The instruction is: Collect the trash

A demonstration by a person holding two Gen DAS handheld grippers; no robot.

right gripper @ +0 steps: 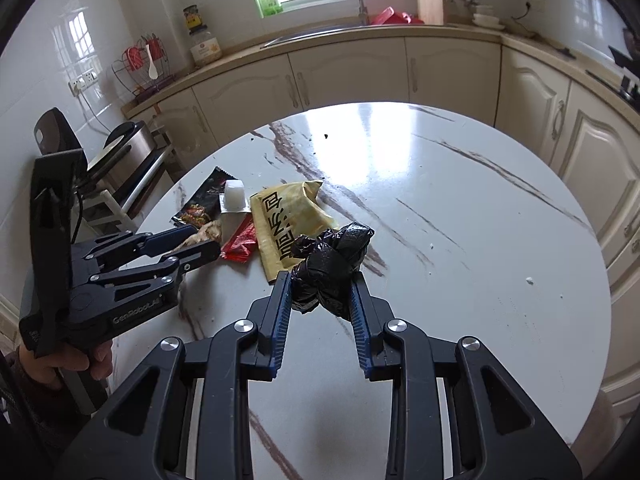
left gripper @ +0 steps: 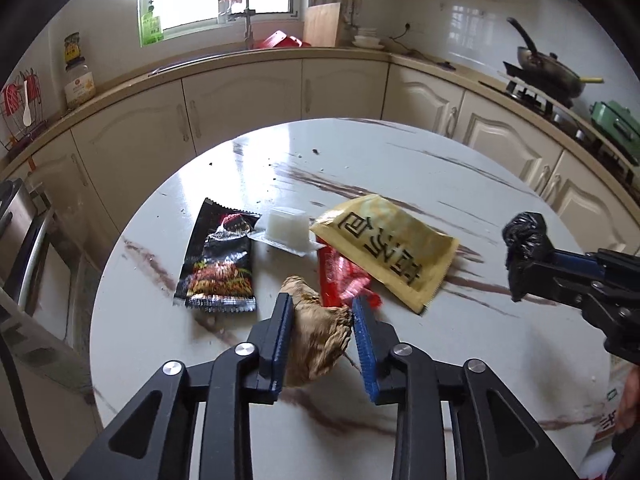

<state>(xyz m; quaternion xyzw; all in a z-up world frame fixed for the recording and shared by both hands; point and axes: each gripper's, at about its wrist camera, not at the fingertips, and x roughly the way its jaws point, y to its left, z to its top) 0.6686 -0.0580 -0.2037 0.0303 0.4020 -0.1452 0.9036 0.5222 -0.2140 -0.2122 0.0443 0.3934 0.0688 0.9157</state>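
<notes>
The round white marble-patterned table (left gripper: 460, 360) carries all the trash, and the large yellow foil packet with black characters (left gripper: 386, 248) serves as landmark. Its long axis runs from far-left to near-right in the left wrist view. Left of it lies the black printed snack wrapper (left gripper: 218, 260), long axis pointing away from the camera; between them sits the small clear plastic cup with a peeled lid (left gripper: 286, 230), and tucked under the packet's near-left edge is the red crinkled wrapper (left gripper: 342, 276).

Nearer than the red wrapper, the left gripper (left gripper: 320, 308) pinches a crumpled brown paper wad (left gripper: 316, 336). Right of the packet, the right gripper (right gripper: 320, 286) clamps a bunched black plastic bag (right gripper: 332, 264), not yet opened. The left is nearer the remaining litter.
</notes>
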